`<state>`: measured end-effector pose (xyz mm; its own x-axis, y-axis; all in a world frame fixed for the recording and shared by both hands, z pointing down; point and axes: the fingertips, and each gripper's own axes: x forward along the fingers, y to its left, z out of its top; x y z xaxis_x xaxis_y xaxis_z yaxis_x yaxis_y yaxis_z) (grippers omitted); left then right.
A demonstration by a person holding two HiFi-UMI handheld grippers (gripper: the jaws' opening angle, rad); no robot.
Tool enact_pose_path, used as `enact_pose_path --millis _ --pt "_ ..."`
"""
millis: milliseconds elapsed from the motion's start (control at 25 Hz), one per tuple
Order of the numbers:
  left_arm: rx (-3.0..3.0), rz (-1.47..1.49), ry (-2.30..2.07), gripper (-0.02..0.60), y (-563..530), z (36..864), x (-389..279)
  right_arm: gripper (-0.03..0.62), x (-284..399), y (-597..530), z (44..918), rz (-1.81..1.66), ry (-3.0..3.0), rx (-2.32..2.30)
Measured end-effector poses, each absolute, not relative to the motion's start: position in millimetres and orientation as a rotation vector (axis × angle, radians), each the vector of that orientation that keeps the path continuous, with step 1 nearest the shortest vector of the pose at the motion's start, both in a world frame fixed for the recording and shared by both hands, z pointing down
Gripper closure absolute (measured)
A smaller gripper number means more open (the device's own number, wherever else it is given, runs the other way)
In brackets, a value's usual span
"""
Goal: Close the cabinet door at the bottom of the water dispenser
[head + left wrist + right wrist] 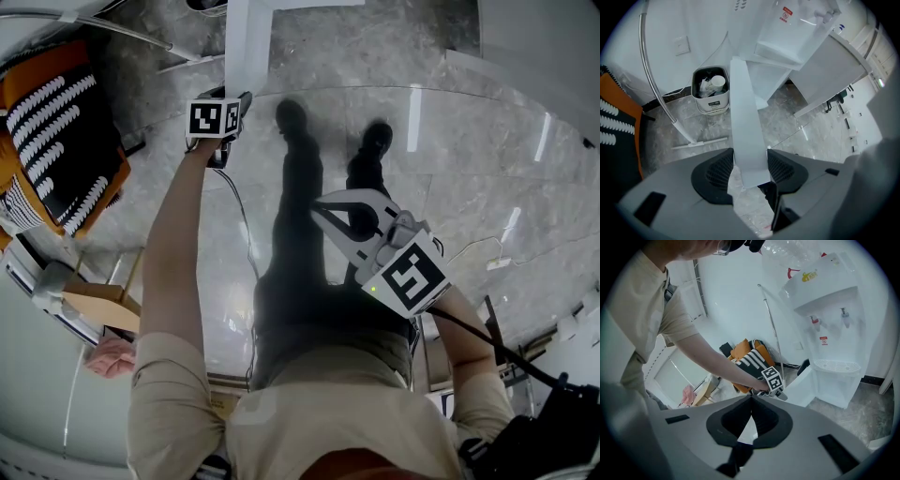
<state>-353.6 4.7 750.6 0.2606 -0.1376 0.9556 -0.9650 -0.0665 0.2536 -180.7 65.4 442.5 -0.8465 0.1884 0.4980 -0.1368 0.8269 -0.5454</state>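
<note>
Pressure on the free edge of the cabinet door (746, 117) is what this step wants, I judge. I would swing it along its own arc toward the base of the water dispenser (787, 33), pushing flat on the face rather than pinching, so the panel does not twist on its hinge. My left gripper (750, 154) should stay on that edge and follow the door round until it meets the cabinet front. It should slow at the end so the door does not bounce back open (a light panel like this probably would).

My left jaws stand apart astride the door's edge. The white panel runs up between the pads (717, 173), just beside both, and I see no squeeze on it. The door stands open, reaching from the dispenser's bottom at the far right out toward me, with a waste bin (711, 91) on the floor to its far left. My right gripper (751, 398) hangs well apart from the door, jaws together on nothing.
</note>
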Motion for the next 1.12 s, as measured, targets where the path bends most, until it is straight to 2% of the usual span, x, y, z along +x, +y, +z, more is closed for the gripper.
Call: enact_pose_path --millis 1120 --pt "1.401 0.855 -1.111 0.33 -12 754 -270 0.58 -118 56 443 0.857 -2.491 0.126"
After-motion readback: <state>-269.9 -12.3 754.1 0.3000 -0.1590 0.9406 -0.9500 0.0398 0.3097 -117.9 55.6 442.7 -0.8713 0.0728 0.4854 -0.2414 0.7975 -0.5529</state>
